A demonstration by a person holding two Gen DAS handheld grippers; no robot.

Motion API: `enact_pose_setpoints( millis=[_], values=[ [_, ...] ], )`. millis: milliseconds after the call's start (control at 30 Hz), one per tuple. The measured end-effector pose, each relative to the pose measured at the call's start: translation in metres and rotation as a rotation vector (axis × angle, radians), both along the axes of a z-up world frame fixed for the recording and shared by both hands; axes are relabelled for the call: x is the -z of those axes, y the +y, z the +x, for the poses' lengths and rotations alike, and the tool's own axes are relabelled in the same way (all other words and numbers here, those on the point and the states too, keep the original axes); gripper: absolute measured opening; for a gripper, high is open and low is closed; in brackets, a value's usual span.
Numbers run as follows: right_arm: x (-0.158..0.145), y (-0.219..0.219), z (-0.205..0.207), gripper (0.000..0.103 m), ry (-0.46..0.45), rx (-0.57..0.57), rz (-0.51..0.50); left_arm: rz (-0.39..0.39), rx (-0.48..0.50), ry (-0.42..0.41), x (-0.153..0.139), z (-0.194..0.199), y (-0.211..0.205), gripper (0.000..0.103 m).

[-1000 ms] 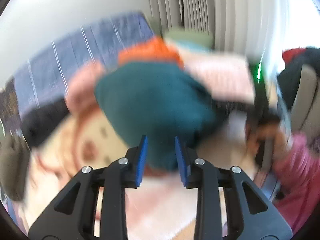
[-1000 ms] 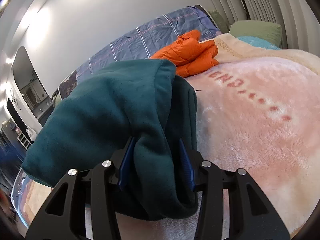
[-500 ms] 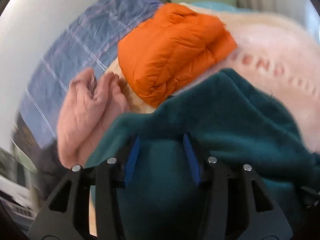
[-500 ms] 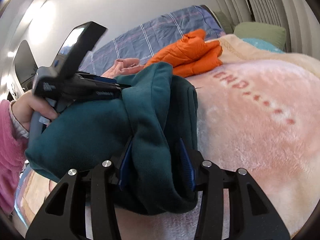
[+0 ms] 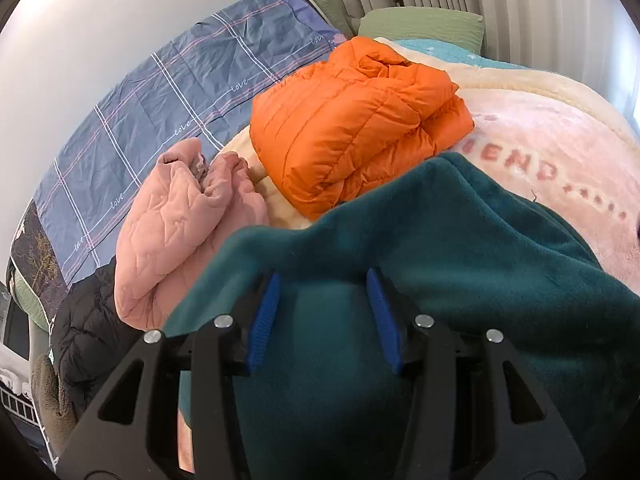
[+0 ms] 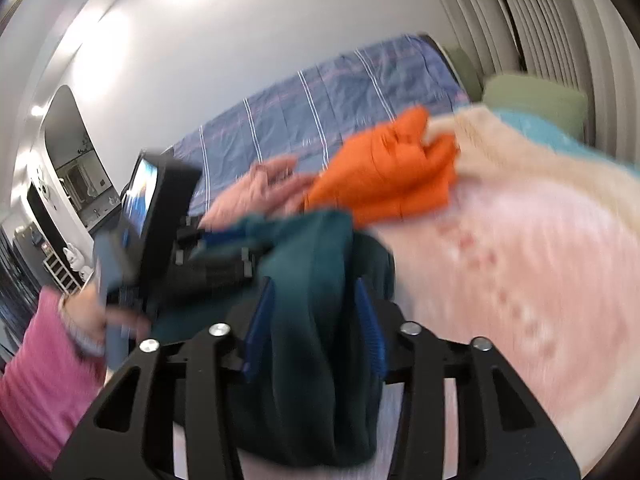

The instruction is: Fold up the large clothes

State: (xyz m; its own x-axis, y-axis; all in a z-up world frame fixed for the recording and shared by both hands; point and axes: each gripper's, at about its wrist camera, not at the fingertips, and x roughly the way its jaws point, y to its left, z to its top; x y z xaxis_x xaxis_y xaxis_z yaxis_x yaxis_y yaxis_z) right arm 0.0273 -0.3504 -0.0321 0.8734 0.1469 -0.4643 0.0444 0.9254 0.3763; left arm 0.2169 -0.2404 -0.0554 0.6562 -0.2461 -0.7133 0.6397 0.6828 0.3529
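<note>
Left wrist view: a pink blanket (image 5: 560,140) covers the bed, and on it lies the teal fleece (image 5: 460,248), bunched in the foreground. Its near fold fills the gap of the left tongs (image 5: 323,316), whose blue pads (image 5: 262,320) press it from both sides. Beyond sit an orange jacket (image 5: 352,120), folded, and a pink garment (image 5: 176,232) to its left, both apart from the fleece. Right wrist view, blurred: the right tongs (image 6: 314,326) clamp a thick hanging fold of the fleece (image 6: 312,360) between their pads, the left tongs (image 6: 224,248) gripping the same cloth further back.
</note>
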Motion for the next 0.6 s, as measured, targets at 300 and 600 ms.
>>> enact_pose_setpoints(
  millis=[300,600],
  values=[
    [0.071,-0.001,0.073,0.006,0.158,0.001,0.066,-0.074,-0.011,0.068,0.004,0.015,0.004,0.048],
    [0.067,0.008,0.072,0.006,0.145,0.016,-0.016,-0.073,-0.011,0.045,0.004,0.011,0.004,0.049]
  ],
)
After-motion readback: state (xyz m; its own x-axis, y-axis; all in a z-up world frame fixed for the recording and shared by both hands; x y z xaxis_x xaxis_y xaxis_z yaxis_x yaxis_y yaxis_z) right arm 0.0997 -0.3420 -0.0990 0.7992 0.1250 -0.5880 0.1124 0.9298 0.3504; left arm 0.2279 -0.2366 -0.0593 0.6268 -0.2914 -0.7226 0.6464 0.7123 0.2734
